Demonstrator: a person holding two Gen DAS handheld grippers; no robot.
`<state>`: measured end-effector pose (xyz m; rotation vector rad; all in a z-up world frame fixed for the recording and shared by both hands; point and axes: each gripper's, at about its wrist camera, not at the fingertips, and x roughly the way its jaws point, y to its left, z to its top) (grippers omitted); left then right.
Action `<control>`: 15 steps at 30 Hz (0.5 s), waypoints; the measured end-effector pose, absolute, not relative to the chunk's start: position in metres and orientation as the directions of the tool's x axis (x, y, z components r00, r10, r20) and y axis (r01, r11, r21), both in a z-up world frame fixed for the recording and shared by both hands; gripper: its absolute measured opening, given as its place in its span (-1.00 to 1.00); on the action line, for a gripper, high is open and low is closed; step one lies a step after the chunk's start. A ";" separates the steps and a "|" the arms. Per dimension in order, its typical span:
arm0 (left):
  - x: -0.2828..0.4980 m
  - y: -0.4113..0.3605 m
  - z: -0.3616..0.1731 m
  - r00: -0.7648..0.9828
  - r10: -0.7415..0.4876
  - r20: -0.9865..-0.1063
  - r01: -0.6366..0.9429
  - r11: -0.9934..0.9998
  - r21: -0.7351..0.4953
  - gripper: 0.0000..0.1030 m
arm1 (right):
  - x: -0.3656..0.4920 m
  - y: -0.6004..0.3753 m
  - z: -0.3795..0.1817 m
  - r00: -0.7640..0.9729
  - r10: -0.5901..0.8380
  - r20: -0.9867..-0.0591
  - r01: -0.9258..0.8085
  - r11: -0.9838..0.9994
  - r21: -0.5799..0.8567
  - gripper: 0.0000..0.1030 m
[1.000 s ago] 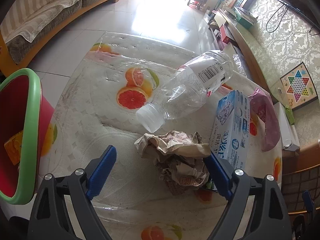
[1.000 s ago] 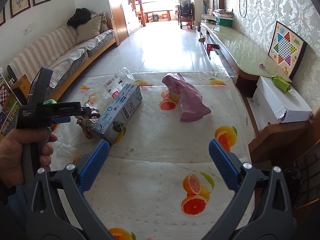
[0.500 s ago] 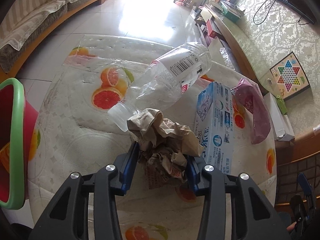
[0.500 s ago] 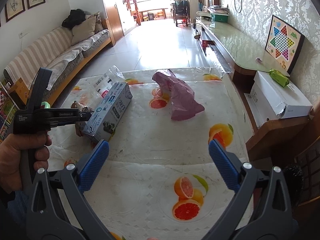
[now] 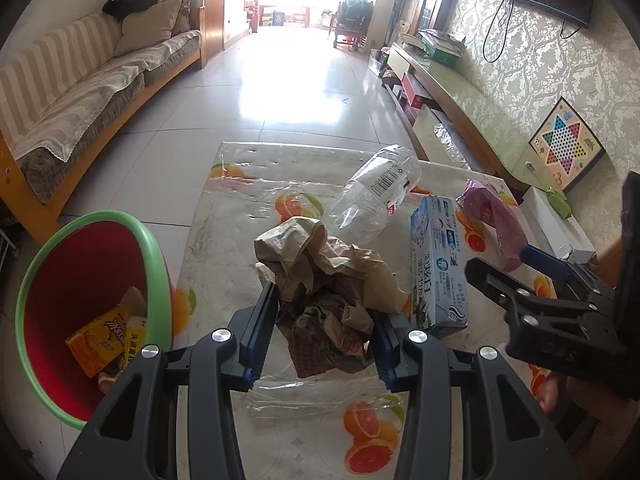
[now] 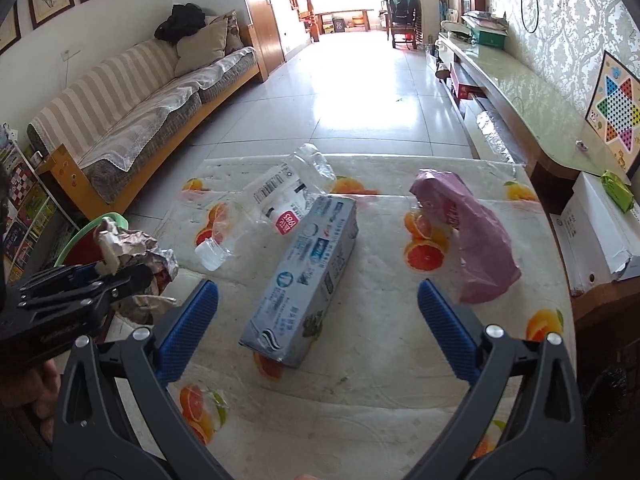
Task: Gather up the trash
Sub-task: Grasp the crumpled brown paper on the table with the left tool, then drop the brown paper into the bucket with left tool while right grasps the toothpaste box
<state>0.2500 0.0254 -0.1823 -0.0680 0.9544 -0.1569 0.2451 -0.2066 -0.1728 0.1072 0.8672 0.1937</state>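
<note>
The left tongs [image 5: 320, 332] are clamped on a crumpled wad of brown paper [image 5: 328, 280] lifted off the fruit-print desk [image 5: 224, 264], while the right tongs [image 6: 318, 328] stand wide apart and empty just short of a long grey-blue carton [image 6: 308, 276]. At nine o'clock of the wad waits a red plastic bin with a green rim [image 5: 156, 264], already holding an orange box [image 5: 100, 338]. Still to collect, by the look of it: the carton, a clear crushed plastic bottle [image 5: 376, 196] at one o'clock and a pink plastic bag [image 5: 496, 220] at two o'clock; nothing blocks the way to the bin.
</note>
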 end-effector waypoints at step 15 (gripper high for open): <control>0.216 0.112 -0.158 0.622 -0.125 -0.773 0.040 0.991 -0.128 -0.21 | 0.301 -0.155 -0.235 0.500 0.084 -0.862 -0.042 0.996 0.073 0.38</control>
